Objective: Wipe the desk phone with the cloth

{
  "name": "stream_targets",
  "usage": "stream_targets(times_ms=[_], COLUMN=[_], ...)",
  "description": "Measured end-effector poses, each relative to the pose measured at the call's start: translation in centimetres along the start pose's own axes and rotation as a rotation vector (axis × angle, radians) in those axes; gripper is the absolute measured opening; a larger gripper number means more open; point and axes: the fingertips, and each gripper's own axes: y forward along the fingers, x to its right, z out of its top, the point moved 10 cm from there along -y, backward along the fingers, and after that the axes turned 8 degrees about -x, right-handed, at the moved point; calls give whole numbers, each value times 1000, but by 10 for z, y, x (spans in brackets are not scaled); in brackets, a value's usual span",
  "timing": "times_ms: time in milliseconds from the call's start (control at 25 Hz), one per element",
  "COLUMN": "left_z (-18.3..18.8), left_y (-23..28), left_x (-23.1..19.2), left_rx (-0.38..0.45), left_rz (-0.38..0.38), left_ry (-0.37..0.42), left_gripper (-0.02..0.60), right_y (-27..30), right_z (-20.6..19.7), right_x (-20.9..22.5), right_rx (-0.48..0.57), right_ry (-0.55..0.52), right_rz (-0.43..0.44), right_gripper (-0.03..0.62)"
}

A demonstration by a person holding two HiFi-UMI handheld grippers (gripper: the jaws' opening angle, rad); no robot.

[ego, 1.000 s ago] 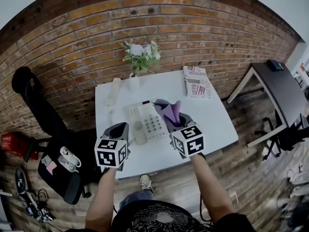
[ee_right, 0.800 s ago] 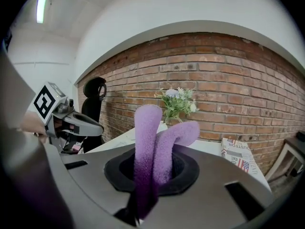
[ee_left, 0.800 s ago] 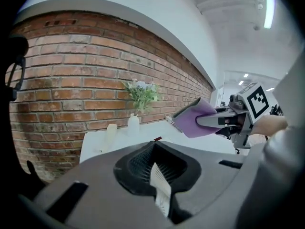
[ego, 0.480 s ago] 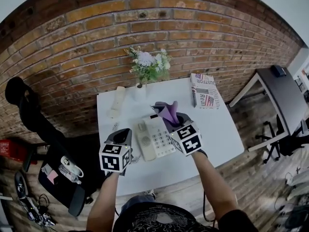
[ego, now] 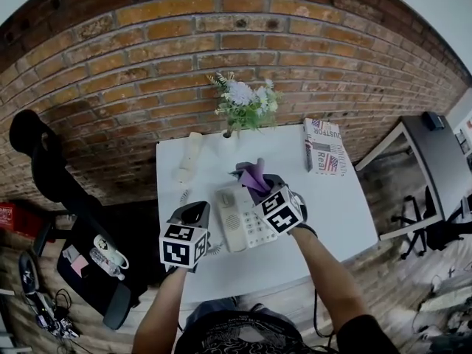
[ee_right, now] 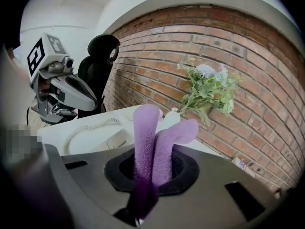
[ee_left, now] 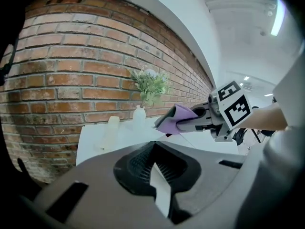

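One cloth (ego: 255, 173) is clamped in my right gripper (ego: 262, 186), just over the phone (ego: 243, 227) at the table's (ego: 332, 205) middle. My left gripper (ego: 193, 214), by the left edge, is closed and empty. Wiping seems barely begun.

On the table (ego: 332, 205), the desk phone (ego: 237, 227) lay just right of the left gripper (ego: 193, 214) and beneath the right gripper (ego: 256, 181), whose jaws held the cloth (ego: 254, 172). The handset (ego: 189, 158) lay beyond the left gripper. The vase of flowers (ego: 243, 103) stood beyond the right one, and the newspaper (ego: 324, 146) lay farther right.
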Motion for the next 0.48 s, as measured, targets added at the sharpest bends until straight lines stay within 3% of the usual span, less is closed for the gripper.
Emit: stream_targets(times_ms=[480], left_z=[-15], left_y=[-10], left_x=[26], left_rx=[1], left_rz=[68], left_ry=[-35], left_gripper=[6], right_y=[3], right_z=[-26], right_x=[-19], right_rx=[10], right_ry=[-19], right_rz=[101], right_gripper=[44])
